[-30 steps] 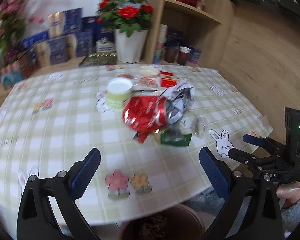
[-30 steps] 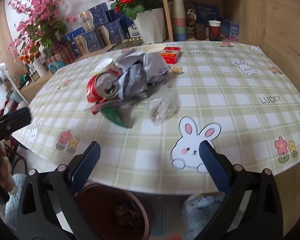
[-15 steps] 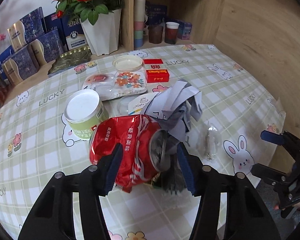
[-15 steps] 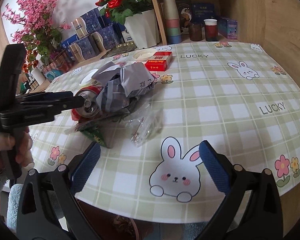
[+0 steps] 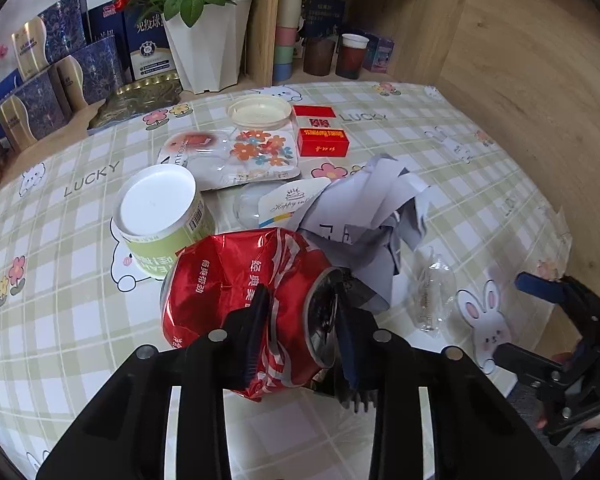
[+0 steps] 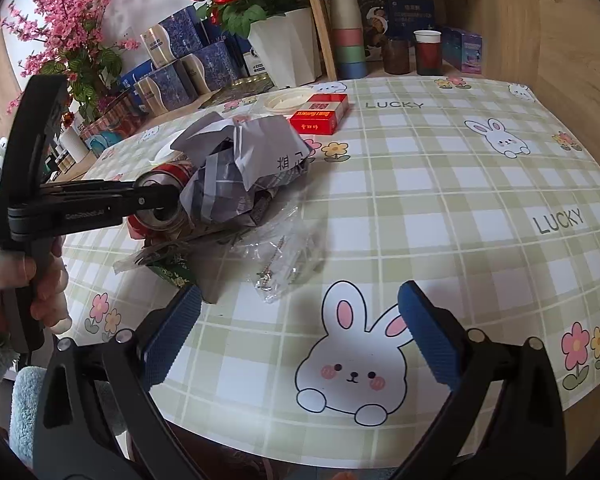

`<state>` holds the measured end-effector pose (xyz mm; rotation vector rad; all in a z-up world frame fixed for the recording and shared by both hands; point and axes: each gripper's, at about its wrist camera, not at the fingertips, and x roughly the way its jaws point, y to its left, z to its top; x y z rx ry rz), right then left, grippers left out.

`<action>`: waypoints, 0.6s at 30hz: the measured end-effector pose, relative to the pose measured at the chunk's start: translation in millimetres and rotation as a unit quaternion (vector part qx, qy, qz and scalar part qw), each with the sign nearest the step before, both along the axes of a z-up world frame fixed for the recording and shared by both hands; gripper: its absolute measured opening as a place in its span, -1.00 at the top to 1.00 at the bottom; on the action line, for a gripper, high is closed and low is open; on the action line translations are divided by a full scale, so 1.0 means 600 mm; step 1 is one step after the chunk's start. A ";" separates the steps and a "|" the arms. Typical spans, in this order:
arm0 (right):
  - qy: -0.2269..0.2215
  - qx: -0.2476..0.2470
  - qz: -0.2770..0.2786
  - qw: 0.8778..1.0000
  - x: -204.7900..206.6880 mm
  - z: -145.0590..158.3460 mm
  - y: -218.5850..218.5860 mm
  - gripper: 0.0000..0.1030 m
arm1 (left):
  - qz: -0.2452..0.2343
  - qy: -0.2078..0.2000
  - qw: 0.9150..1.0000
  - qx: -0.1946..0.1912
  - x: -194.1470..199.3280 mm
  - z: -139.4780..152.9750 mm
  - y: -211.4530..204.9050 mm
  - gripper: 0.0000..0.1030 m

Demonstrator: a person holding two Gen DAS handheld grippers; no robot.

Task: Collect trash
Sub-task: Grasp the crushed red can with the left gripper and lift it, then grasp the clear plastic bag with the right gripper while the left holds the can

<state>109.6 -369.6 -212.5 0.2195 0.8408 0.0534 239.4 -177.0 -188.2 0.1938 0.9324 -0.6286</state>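
Left wrist view: my left gripper [image 5: 300,334] has just been closing, and its pads now pinch the crushed red can [image 5: 236,300] by its top rim end, on the checked tablecloth [image 5: 60,312]. A second ago these jaws stood wide, well short of the can. Crumpled grey paper [image 5: 364,220] touches the can's far side; a green tub [image 5: 160,216] stands just behind it. My right gripper [image 6: 300,332] gapes empty, beside the can over a clear wrapper [image 6: 284,256].
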 end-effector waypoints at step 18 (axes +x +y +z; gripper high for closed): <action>0.020 -0.028 -0.002 0.999 0.063 -0.032 0.024 -0.59 | 0.069 -0.067 0.992 -0.083 -0.100 0.118 0.176 0.39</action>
